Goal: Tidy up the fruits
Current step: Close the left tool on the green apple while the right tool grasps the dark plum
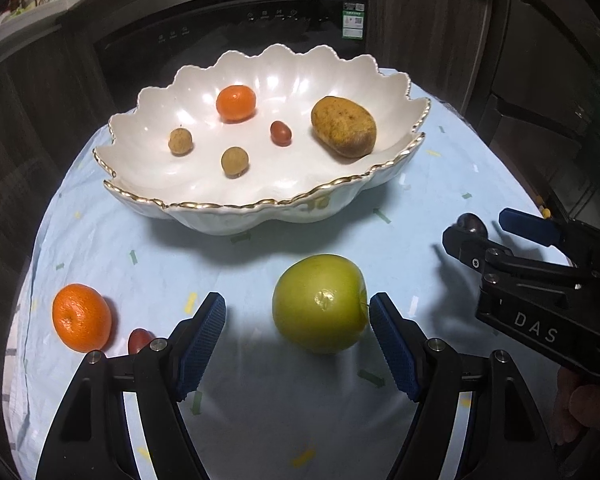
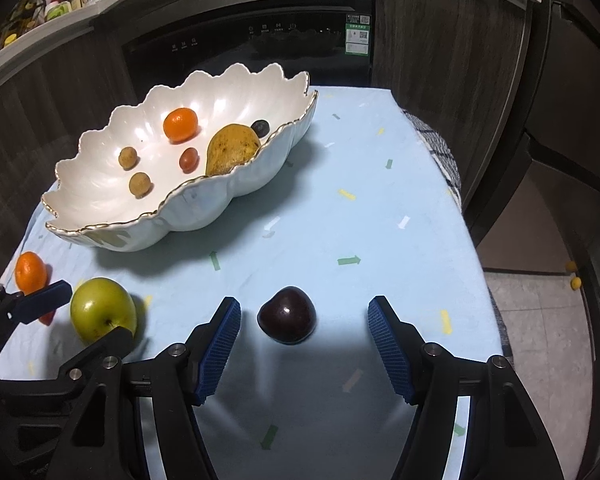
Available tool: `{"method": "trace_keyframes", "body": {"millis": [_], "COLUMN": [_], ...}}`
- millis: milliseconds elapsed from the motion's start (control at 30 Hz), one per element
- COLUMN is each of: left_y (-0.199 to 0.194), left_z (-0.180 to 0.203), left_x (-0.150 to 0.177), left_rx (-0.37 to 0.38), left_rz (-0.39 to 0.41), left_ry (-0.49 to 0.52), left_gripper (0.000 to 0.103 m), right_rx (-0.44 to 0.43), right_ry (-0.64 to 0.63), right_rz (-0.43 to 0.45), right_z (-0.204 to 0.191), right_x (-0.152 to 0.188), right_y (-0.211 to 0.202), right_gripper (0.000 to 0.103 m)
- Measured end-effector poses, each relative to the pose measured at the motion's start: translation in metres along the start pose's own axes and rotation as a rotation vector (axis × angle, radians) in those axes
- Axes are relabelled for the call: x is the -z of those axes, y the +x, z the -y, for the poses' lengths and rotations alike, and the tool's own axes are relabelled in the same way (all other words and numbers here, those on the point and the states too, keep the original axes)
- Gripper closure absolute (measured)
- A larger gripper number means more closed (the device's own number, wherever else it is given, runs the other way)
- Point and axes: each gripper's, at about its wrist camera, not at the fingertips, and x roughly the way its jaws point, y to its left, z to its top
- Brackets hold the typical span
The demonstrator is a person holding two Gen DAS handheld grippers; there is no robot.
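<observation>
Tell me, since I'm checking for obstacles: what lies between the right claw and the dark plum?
Nothing: bare blue cloth only. The right wrist view shows the dark plum between the open right claw pads.

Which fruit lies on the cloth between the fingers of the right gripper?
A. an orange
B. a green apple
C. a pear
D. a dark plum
D: the right wrist view shows the dark plum on the cloth between the open fingers of the right gripper, touching neither; the green apple lies off to the left, by the left gripper.
</observation>
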Motion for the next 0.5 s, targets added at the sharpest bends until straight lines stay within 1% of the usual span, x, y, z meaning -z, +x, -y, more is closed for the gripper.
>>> {"method": "trace_keyframes", "body": {"millis": [100, 200, 267, 333, 400, 467, 500], "left_y": [0.002, 0.004, 0.005, 0.005, 0.005, 0.005, 0.005], "left_z": [0.000, 0.001, 0.002, 0.004, 0.007, 0.009, 0.011], "left_x": [-0.001, -0.002, -0.002, -0.002, -0.002, -0.002, -0.001], "left_rx": [0.004, 0.009, 0.013, 0.015, 0.016, 0.021, 0.014], "left_rz": [0.001, 0.004, 0.003, 0.005, 0.005, 0.004, 0.004], "left_ry": [-0.008, -0.006, -0.006, -0.002, 0.004, 0.011, 0.016], "left_gripper": [0.030, 0.034, 0.039, 0.043, 0.047, 0.055, 0.055], "right_rx": [-0.005, -0.004, -0.001, 0.006, 0.004, -0.001, -0.006], "right_ry": [0.001, -0.002, -0.004, -0.007, -0.011, -0.015, -0.016], "right_rz": [-0.006, -0.016, -0.009, -0.002, 0.005, 0.009, 0.010], "right_z": [0.000, -0.001, -0.002, -0.001, 0.000, -0.001, -0.002], "right_x": [0.001, 0.002, 0.003, 0.004, 0.004, 0.004, 0.004], "right_y": [0.004, 0.008, 0.007, 0.007, 0.007, 0.007, 0.007], "right_gripper": [0.037, 0.044, 0.047, 0.053, 0.057, 0.064, 0.071]}}
